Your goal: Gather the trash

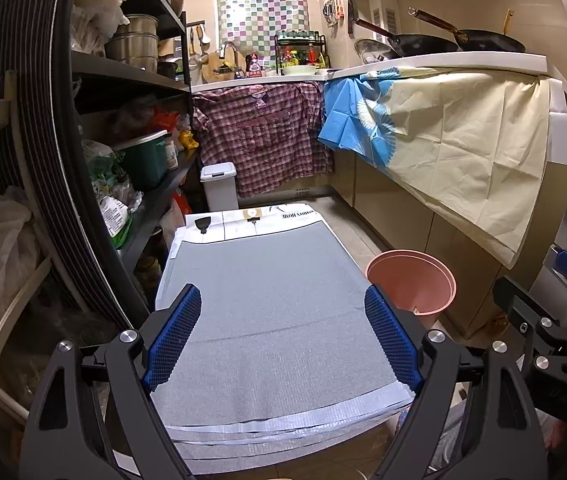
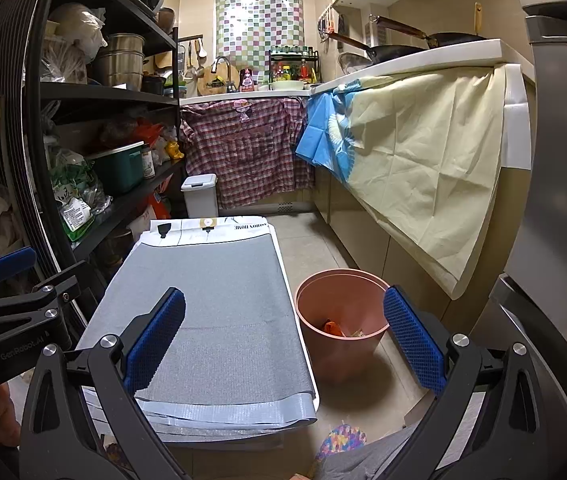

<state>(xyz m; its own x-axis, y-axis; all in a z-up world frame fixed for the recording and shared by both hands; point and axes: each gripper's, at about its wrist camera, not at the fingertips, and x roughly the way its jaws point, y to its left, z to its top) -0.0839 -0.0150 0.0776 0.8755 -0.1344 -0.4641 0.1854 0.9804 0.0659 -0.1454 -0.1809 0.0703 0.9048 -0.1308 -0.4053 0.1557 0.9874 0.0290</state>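
One pink bucket [image 2: 341,322] (two grippers spread)

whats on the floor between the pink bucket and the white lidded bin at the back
Only bare beige floor tile, seen in the right wrist view. The pink plastic bucket stands beside the grey padded table; the white lidded bin is by the shelves.

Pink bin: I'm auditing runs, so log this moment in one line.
left gripper open, empty | right gripper open, empty | pink bin holds scraps | grey mat bare

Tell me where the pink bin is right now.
The pink bin stands on the floor just right of the grey-covered table, below the draped counter; in the left wrist view it sits at the table's right edge.
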